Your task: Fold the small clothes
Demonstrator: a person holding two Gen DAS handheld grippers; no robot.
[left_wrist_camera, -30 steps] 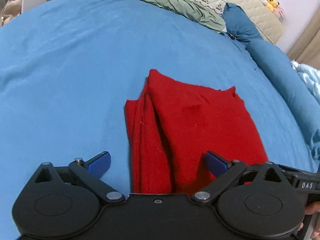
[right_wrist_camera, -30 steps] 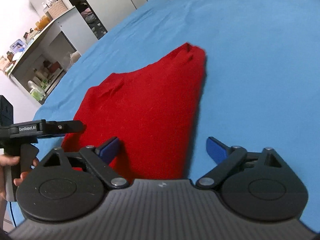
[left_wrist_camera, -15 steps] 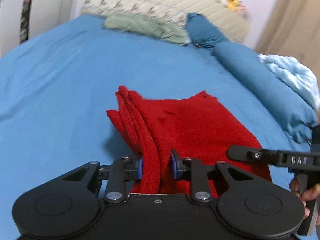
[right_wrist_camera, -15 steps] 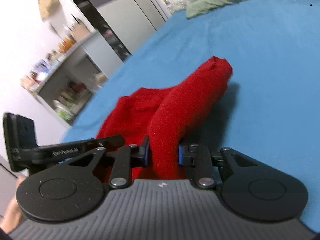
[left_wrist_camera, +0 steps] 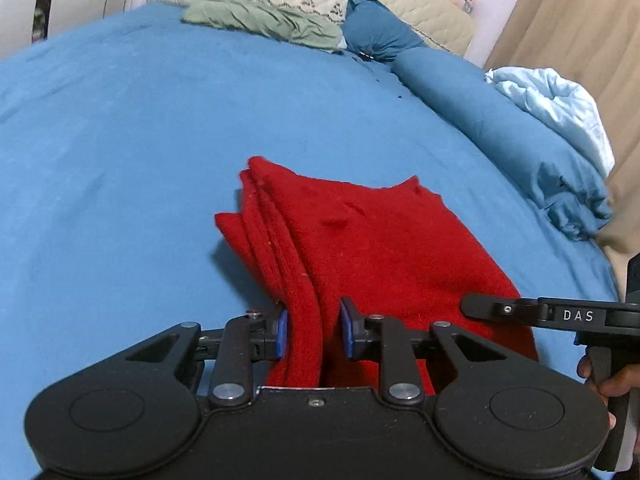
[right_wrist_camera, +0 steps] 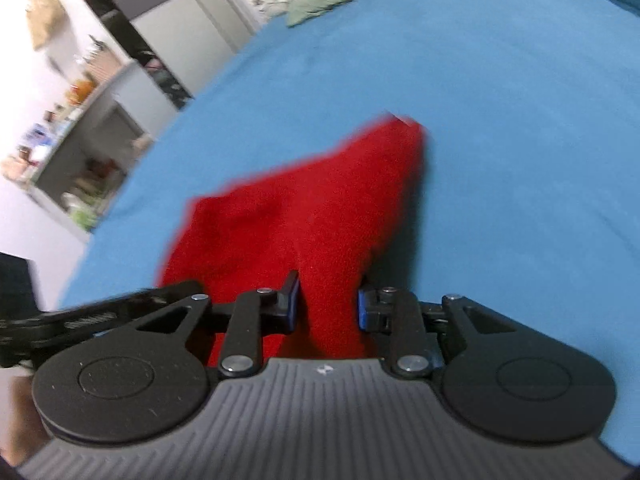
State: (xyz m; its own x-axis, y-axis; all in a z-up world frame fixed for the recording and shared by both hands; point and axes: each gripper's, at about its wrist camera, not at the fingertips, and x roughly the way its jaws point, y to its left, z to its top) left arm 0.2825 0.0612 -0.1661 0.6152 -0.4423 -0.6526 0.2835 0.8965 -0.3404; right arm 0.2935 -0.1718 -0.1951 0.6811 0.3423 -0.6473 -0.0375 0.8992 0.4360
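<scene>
I am seeing both wrist cameras looking low and close along their fingers, sharing the red cloth and blue bed.

The red garment is thick, fuzzy knit cloth, matt and rough-napped. The bed sheet is smooth matt blue fabric. Both tongs look like matt black plastic with shiny metal pins and blue pads

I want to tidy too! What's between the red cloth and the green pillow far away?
Only bare blue bedsheet lies between the red cloth and green pillow, seen in the left wrist view.
</scene>
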